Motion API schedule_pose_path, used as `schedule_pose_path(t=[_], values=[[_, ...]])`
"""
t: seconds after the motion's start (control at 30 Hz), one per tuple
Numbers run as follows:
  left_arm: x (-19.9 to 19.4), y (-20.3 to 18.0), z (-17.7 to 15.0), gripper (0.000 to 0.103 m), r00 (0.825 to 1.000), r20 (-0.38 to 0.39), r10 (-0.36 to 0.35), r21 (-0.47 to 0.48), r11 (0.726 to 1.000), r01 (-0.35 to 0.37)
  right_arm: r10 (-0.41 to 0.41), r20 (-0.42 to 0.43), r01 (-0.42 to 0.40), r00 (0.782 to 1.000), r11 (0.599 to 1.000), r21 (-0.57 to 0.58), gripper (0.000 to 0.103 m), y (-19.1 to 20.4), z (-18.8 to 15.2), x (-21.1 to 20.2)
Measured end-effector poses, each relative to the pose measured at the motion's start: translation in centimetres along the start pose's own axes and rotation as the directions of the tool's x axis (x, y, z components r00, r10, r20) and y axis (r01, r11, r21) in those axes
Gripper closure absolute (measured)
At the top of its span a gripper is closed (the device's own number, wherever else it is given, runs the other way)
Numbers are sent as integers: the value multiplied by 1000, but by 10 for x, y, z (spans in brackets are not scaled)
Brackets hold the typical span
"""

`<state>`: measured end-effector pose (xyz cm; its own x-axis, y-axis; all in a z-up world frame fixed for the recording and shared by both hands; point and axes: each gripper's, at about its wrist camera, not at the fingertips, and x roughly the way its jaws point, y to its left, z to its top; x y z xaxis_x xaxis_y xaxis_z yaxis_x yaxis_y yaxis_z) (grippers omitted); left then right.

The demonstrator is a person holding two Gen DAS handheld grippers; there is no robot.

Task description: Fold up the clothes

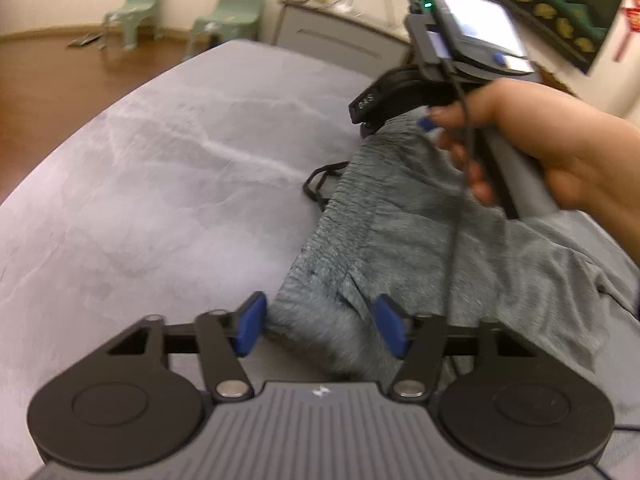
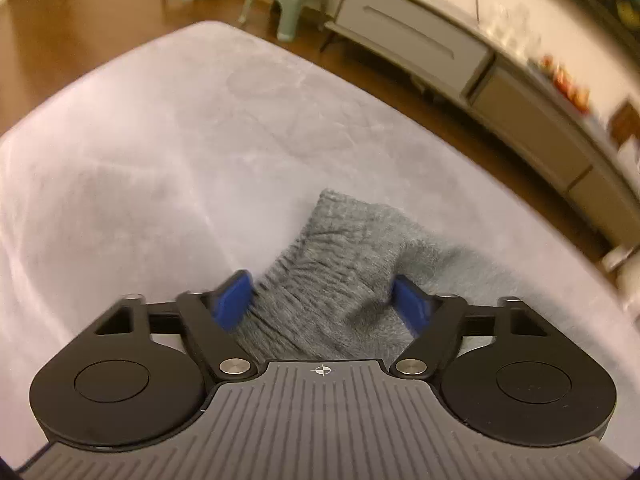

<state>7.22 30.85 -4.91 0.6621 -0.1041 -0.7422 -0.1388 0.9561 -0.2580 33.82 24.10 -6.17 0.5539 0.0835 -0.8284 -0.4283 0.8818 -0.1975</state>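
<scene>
- left gripper (image 1: 318,326): blue pads apart, grey garment (image 1: 420,240) bunched in the gap between them. Left pad sits just off the cloth edge, right pad lies against the fabric. Blurred; can't tell if it's actually pinching, reads as open around the cloth.
- right gripper (image 2: 324,300): same picture in its own view. Pads spread, ribbed waistband end of the garment (image 2: 344,248) between them, cloth touching both inner pad faces. No clear squeeze, so I can't call it a grip.
- From the left wrist view, the right gripper (image 1: 384,116) is down at the far end of the garment, held by a hand (image 1: 540,144) coming in from the right edge; screen on top of it lit.
- Garment: lies crumpled on the grey bed cover (image 1: 160,168), running from the left gripper up to the right one. Dark drawstring (image 1: 320,184) loops out on its left side.
- Bed cover otherwise flat, faint crease lines.
- Beyond the bed: wood floor (image 1: 60,80), two pale green chairs (image 1: 232,12) by the wall, a grey low cabinet (image 2: 420,44) with small items on top along the right wall.
</scene>
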Motion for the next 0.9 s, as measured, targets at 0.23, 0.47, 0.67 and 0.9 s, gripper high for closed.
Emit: schedule_pose_path(t=[0.23, 0.47, 0.67, 0.9], values=[[-30, -22, -10, 68, 975, 89, -202, 144, 972, 188, 19, 204, -31, 979, 998, 59, 94, -50, 16, -80], [-33, -46, -17, 81, 975, 50, -217, 230, 952, 200, 113, 360, -196, 926, 960, 201, 95, -90, 13, -131], [-11, -13, -2, 83, 998, -3, -60, 33, 998, 60, 104, 354, -183, 930, 963, 197, 85, -59, 53, -102], [5, -18, 7, 59, 1000, -23, -12, -40, 999, 11, 151, 453, -324, 878, 885, 335, 30, -140, -32, -163]])
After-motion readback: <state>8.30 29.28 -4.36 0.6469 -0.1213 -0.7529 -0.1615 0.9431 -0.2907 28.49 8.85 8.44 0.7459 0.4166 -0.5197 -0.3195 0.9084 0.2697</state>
